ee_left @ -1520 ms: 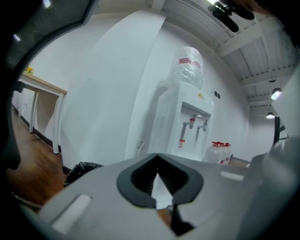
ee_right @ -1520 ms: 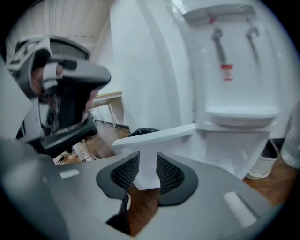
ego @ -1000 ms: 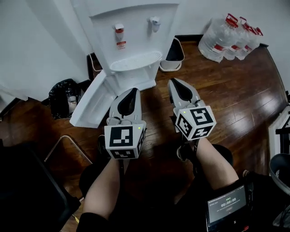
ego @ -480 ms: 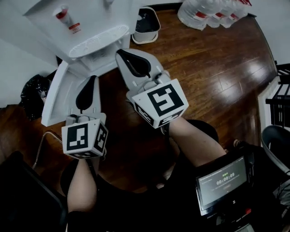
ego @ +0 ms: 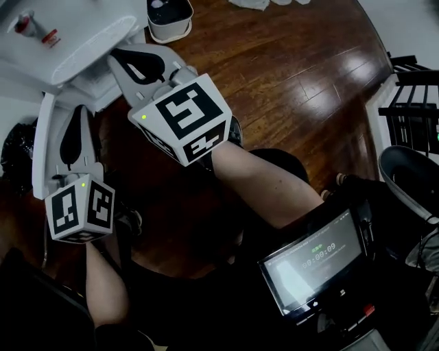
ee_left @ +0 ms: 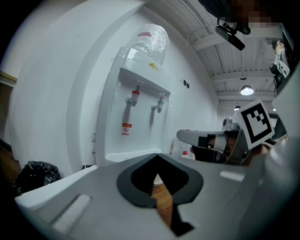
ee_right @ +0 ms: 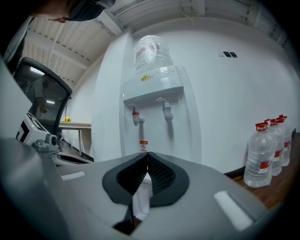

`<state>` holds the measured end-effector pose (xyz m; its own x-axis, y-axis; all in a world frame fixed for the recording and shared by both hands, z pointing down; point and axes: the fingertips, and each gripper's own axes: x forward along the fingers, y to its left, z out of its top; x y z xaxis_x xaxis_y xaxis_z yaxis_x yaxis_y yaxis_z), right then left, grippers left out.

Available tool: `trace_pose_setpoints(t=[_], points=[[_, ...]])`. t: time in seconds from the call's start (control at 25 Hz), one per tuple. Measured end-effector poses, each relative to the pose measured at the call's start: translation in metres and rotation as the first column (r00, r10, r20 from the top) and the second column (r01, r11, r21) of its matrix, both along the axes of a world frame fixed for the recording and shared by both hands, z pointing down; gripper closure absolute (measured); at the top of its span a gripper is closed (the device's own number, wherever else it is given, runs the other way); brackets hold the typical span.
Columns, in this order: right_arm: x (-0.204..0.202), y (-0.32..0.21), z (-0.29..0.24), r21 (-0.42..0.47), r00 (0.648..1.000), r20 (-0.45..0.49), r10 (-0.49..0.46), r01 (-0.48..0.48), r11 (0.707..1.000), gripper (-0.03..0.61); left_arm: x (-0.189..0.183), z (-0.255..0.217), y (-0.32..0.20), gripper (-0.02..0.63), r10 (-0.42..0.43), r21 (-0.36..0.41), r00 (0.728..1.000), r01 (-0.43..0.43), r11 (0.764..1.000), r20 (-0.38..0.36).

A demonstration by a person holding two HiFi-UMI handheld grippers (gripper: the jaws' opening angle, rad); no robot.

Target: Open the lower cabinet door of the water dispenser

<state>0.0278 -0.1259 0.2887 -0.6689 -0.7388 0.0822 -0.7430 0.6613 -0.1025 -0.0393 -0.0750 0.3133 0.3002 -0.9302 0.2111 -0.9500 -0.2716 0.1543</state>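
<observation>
The white water dispenser (ego: 75,48) stands at the head view's top left, with its bottle and two taps facing both gripper views (ee_left: 136,117) (ee_right: 157,122). Its lower cabinet door (ego: 42,137) is swung open to the left. My left gripper (ego: 77,110) is shut and empty, lying beside the open door (ee_left: 157,154). My right gripper (ego: 115,55) is also shut with nothing in it. It points level at the dispenser's front, just under the drip tray (ee_right: 148,153). Neither gripper touches the door.
A white bin (ego: 169,15) sits right of the dispenser and a black bag (ego: 12,147) left of the door. Water bottles (ee_right: 267,150) line the wall at the right. A timer screen (ego: 312,264) is at my lap, with a chair (ego: 411,178) and a black rack (ego: 411,89) to the right.
The head view has swung, sliding the dispenser to the upper left. My right gripper has risen and come closer to the camera. The left gripper and the open door have kept still.
</observation>
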Motion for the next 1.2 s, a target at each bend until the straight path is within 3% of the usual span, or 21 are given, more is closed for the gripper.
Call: trace_pose_setpoints(t=[0.48, 1.2], points=[[-0.014, 0.006, -0.002, 0.032, 0.999, 0.002, -0.052, 0.052, 0.998, 0.574, -0.006, 0.000, 0.004, 0.592, -0.024, -0.005, 1.000, 0.024, 1.000, 0.007], [0.006, 0.005, 0.001, 0.017, 1.000, -0.027, -0.011, 0.012, 1.000, 0.574, 0.005, 0.010, -0.001, 0.592, 0.006, -0.022, 1.000, -0.007, 1.000, -0.021]])
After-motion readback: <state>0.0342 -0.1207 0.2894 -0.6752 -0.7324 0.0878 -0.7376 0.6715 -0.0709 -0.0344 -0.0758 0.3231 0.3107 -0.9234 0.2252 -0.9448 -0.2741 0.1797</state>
